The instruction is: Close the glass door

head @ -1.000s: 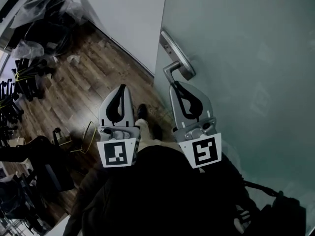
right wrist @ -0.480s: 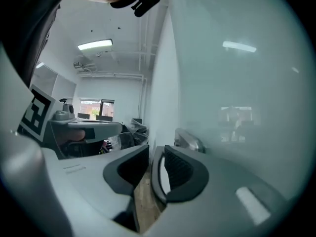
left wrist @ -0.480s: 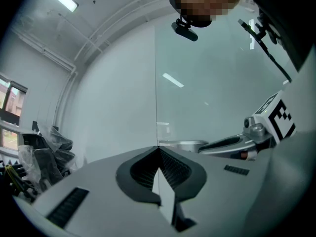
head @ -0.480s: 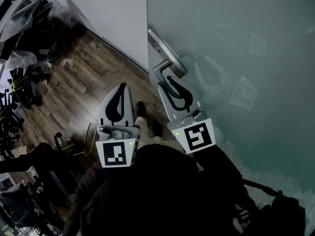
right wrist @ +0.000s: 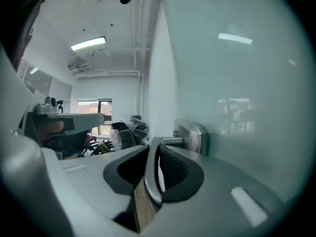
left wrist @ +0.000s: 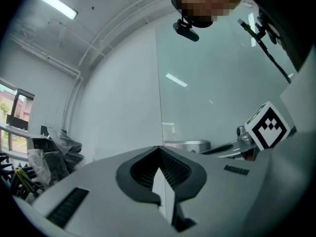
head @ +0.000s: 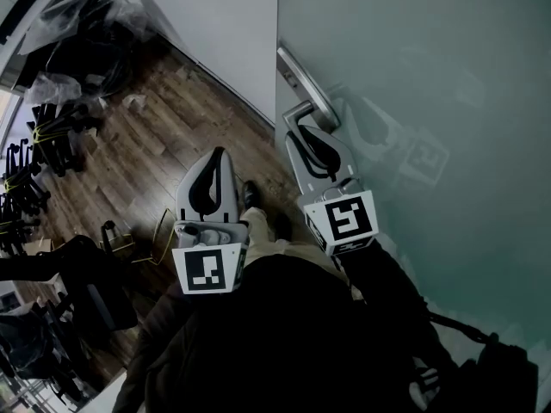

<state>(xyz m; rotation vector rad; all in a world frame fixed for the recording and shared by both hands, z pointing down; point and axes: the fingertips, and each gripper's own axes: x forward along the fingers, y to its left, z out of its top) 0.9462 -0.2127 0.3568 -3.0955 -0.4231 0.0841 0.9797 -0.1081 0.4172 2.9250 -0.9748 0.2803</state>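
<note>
The frosted glass door [head: 430, 76] fills the right of the head view, its edge beside a white wall [head: 215, 24]. A metal lever handle [head: 299, 114] on a long plate [head: 303, 77] sits at that edge. My right gripper [head: 303, 136] is shut on the lever, and in the right gripper view the bar [right wrist: 148, 174] lies clamped between the dark pads [right wrist: 173, 169]. The plate [right wrist: 193, 135] shows just beyond it. My left gripper [head: 215, 169] hangs shut and empty over the floor, left of the door. The left gripper view shows its closed jaws [left wrist: 159, 152] pointing at the door edge.
The floor [head: 164, 136] is dark wood. Black chair frames and cables [head: 43, 136] and clear plastic bags [head: 60, 15] crowd the left side. A black chair [head: 86, 282] stands close at lower left. My shoe [head: 250, 194] is between the grippers.
My right gripper has moved up from just below the lever onto it, so the lever now lies between its jaws. The door edge swung left, then back a little. The left gripper has hardly moved.
</note>
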